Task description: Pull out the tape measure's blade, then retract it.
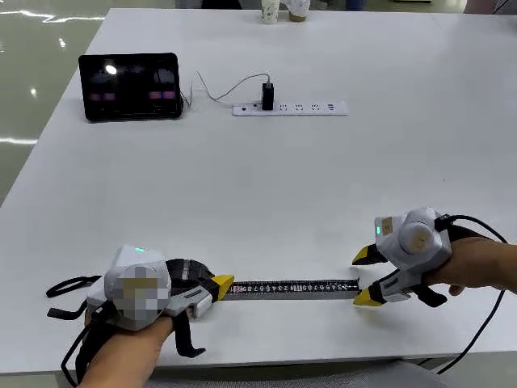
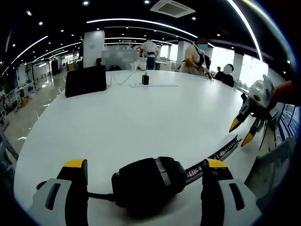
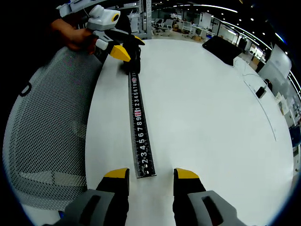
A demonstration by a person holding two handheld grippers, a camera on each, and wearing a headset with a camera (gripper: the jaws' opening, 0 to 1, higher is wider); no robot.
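Retracting from here could go wrong, I judge: the left tongs (image 2: pixel 145 162) straddle the tape measure's black case (image 2: pixel 148 186) by the desk's (image 1: pixel 266 186) near edge toward its left corner, bare desk showing either side of it, so they look spread rather than clamped. The right tongs (image 3: pixel 151 173) stand spread about the blade's (image 3: pixel 140 127) free end without touching, so a loose case might skid or the blade whip back. The blade lies flat, long axis parallel to that near edge, free end pointing toward the right edge.
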